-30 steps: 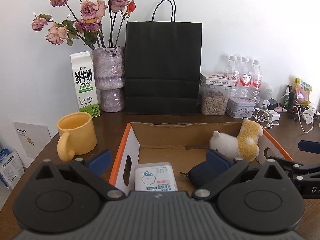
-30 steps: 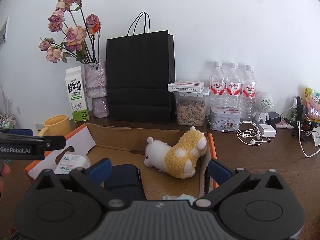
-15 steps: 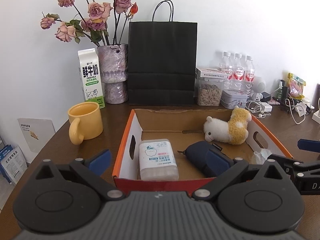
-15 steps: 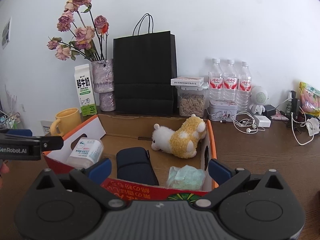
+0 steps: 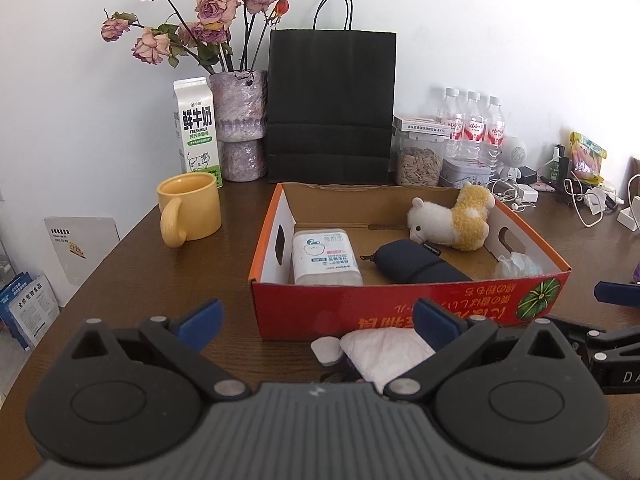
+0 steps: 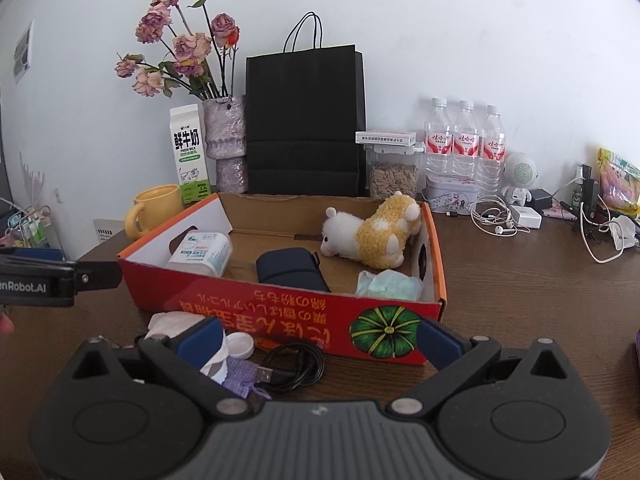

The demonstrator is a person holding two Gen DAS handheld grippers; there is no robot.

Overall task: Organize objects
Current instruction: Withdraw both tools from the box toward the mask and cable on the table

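Clutter near the red box [image 6: 304, 316] — white pouch [image 5: 384, 350], cap [image 6: 240, 345], black cable [image 6: 296, 364] — awaits both wide-open, empty tools [image 5: 316, 320] [image 6: 320, 338]; the right should straddle the coiled cable squarely before closing.

We are looking at a red box [image 6: 280, 312] showing orange lettering and a green pumpkin print, its rim orange. Inside are lying a white-and-yellow plush [image 6: 372, 234], a navy pouch [image 6: 290, 270] and a pale green packet [image 6: 386, 284]. Far left are standing a yellow mug [image 5: 190, 208] and dusty pink roses [image 5: 200, 16].
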